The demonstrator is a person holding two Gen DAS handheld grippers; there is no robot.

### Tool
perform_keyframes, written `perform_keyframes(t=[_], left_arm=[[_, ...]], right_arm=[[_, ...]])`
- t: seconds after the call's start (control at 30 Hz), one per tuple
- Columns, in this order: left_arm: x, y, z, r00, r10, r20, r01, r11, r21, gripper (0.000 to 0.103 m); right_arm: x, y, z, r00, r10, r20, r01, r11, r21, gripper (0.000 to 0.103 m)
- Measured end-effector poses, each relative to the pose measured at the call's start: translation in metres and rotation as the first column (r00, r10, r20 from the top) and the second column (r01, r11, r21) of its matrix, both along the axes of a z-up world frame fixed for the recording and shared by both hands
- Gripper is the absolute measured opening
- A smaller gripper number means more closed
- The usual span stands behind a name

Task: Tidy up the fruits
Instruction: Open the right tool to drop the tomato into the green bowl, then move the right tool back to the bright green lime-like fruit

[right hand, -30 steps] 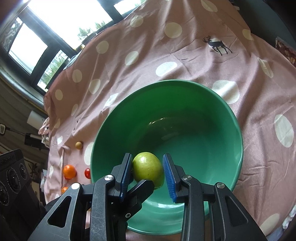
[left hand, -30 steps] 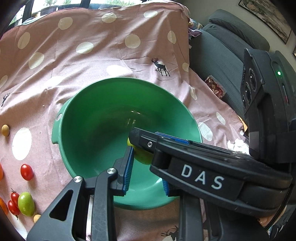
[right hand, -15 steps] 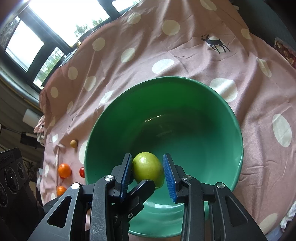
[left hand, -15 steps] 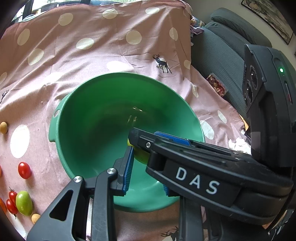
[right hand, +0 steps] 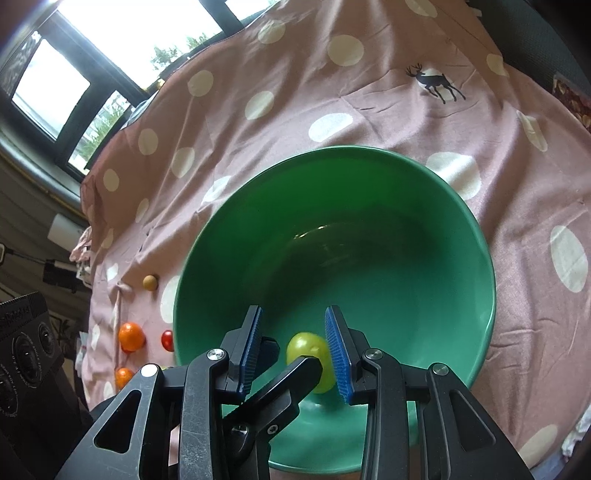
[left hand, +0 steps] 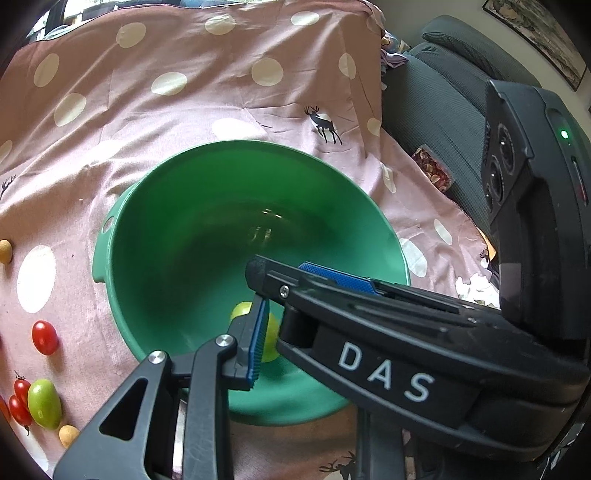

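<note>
Lime (right hand: 310, 347) lies inside bowl (right hand: 369, 149), between right gripper's (right hand: 293, 350) parted jaws, ungripped. Left gripper (left hand: 284, 347) is clenched on nothing I can see. I judge drop-off done; next, withdraw and fetch another fruit.

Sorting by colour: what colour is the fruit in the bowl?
Yellow-green fruit, clearest in the right wrist view.

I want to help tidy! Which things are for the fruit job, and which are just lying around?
Job: green plastic bowl, round yellow-green fruit, small red tomato, oval green tomato, round orange fruit, little tan fruit.
Lying about: grey fabric armchair, framed wall picture, pink spotted cloth.
</note>
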State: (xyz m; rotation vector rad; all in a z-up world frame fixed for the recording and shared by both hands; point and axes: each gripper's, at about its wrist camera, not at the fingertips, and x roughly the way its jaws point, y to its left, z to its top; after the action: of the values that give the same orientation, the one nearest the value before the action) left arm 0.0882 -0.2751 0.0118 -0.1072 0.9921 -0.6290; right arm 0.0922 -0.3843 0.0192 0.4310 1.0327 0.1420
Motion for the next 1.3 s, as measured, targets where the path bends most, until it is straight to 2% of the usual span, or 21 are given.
perform_keyframes(t=[0.2, 0.33, 0.43, 0.53, 0.57, 0.67, 0.7, 0.73, 0.8, 0.93, 1.07, 1.23, 1.3], left_arm=[[-0.004, 0.005, 0.005, 0.999, 0.024, 0.026, -0.024, 1.0, 0.015, 0.026], [-0.01, 0.017, 0.012, 0.998, 0.043, 0.047, -0.043, 0.999, -0.001, 0.028], [-0.017, 0.031, 0.02, 0.996, 0.064, 0.067, -0.063, 0.998, -0.018, 0.038], [-0.026, 0.05, 0.029, 0.99, 0.096, 0.104, -0.094, 0.995, -0.023, 0.054], [-0.03, 0.059, 0.032, 0.987, 0.111, 0.118, -0.108, 0.994, -0.032, 0.061], [-0.041, 0.09, 0.039, 0.974, 0.172, 0.146, -0.165, 0.985, -0.06, 0.077], [-0.044, 0.101, 0.041, 0.969, 0.192, 0.155, -0.185, 0.981, -0.062, 0.078], [-0.049, 0.112, 0.042, 0.963, 0.213, 0.164, -0.206, 0.977, -0.059, 0.079], [-0.055, 0.137, 0.046, 0.944, 0.279, 0.178, -0.275, 0.96, -0.047, 0.083], [-0.07, 0.197, 0.052, 0.882, 0.427, 0.2, -0.426, 0.903, -0.052, 0.087], [-0.085, 0.259, 0.052, 0.792, 0.573, 0.211, -0.572, 0.817, -0.074, 0.092], [-0.102, 0.307, 0.03, 0.732, 0.65, 0.205, -0.659, 0.751, -0.03, 0.093], [-0.101, 0.316, 0.021, 0.731, 0.658, 0.181, -0.666, 0.745, -0.016, 0.093]], right_arm=[[0.0, 0.0, 0.002, 1.0, -0.013, 0.009, 0.013, 1.0, -0.024, 0.038], [-0.004, 0.003, 0.009, 0.999, -0.018, 0.034, 0.019, 0.998, -0.055, 0.038], [-0.007, 0.006, 0.016, 0.998, -0.023, 0.066, 0.028, 0.996, -0.083, 0.038], [-0.011, 0.011, 0.023, 0.995, -0.016, 0.094, 0.026, 0.995, -0.096, 0.038], [-0.012, 0.013, 0.024, 0.995, -0.011, 0.102, 0.022, 0.995, -0.098, 0.044], [-0.015, 0.02, 0.03, 0.992, 0.0, 0.122, 0.014, 0.993, -0.116, 0.05], [-0.016, 0.023, 0.031, 0.992, 0.003, 0.126, 0.014, 0.991, -0.131, 0.05], [-0.017, 0.026, 0.033, 0.991, 0.003, 0.132, 0.015, 0.991, -0.134, 0.056], [-0.019, 0.031, 0.036, 0.989, 0.009, 0.146, 0.012, 0.99, -0.139, 0.064], [-0.024, 0.045, 0.042, 0.984, 0.029, 0.174, -0.003, 0.989, -0.147, 0.073], [-0.031, 0.063, 0.048, 0.976, 0.074, 0.206, -0.05, 0.991, -0.121, 0.078], [-0.033, 0.101, 0.047, 0.959, 0.189, 0.213, -0.176, 0.981, -0.078, 0.079], [-0.031, 0.126, 0.04, 0.945, 0.263, 0.195, -0.25, 0.964, -0.087, 0.078]])
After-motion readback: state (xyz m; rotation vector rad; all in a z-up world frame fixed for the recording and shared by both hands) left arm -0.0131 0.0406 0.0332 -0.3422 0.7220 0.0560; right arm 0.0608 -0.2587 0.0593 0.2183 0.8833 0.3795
